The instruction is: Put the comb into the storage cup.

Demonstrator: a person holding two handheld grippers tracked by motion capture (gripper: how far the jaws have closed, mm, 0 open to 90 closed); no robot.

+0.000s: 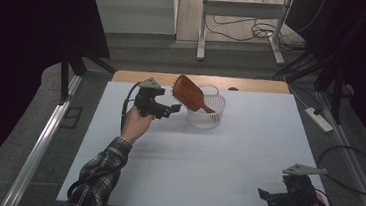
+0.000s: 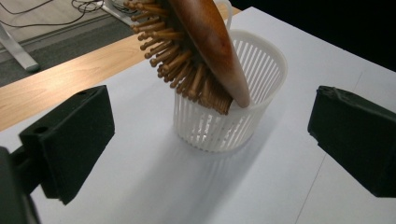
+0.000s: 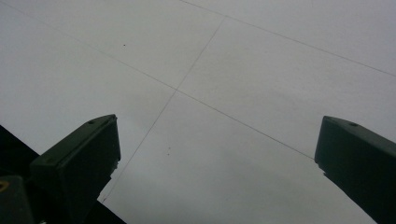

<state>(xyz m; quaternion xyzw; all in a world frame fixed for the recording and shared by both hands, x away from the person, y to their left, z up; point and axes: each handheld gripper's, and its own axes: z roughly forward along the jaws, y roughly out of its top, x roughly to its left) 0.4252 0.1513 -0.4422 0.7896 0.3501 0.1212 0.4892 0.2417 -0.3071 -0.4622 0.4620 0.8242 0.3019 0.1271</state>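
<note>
A brown wooden hairbrush (image 1: 189, 94) leans in a small white slatted basket (image 1: 206, 116) at the table's far middle, handle end down inside it and bristled head sticking out up-left. The left gripper view shows the hairbrush (image 2: 205, 42), its bristles facing the camera, and the basket (image 2: 224, 126) just ahead. My left gripper (image 1: 174, 109) hovers just left of the basket, open with nothing between its jaws. My right gripper (image 1: 263, 195) rests low near the table's front right corner, open over bare white table (image 3: 210, 93).
The white table (image 1: 191, 159) has a wooden strip (image 1: 138, 76) along its far edge. A metal rail (image 1: 42, 143) runs along the left side. A power strip (image 1: 318, 119) and cables lie on the floor at right. Desk legs (image 1: 202, 29) stand beyond the table.
</note>
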